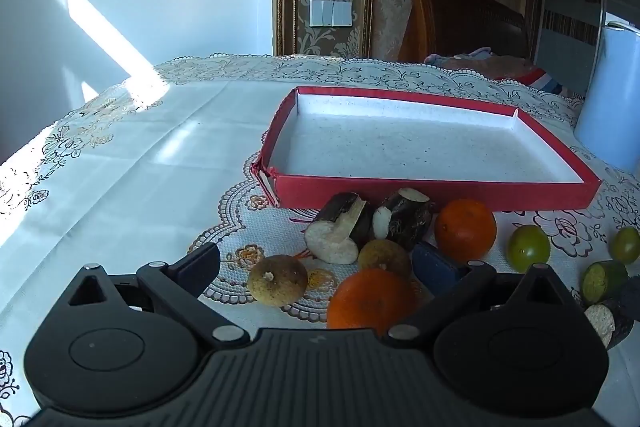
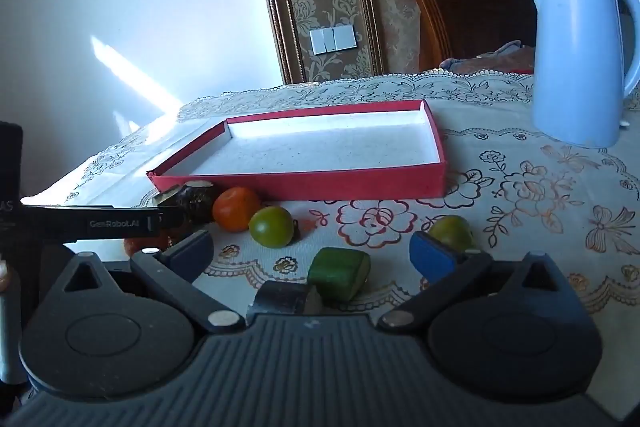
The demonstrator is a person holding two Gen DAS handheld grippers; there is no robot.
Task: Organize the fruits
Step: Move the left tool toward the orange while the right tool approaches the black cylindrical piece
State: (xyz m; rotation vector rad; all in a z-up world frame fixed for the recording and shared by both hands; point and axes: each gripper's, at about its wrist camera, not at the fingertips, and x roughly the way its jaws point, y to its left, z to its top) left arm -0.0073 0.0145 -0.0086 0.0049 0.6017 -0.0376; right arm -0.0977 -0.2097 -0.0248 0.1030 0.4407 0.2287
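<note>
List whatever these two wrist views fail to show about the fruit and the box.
- Near orange, left wrist view: its lower part is hidden by the gripper body.
- Dark cut piece, right wrist view: mostly behind the gripper body, so its kind is unclear.
- Reddish fruit, right wrist view: largely covered by the other gripper's arm.
- Red box, both views: the near wall hides the floor just behind it.

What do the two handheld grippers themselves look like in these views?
Both the left gripper and right gripper have matte black ribbed bodies, round side housings, silver pivot pins and blue finger pads. "GenRobot.AI" is printed on the left gripper's side.
</note>
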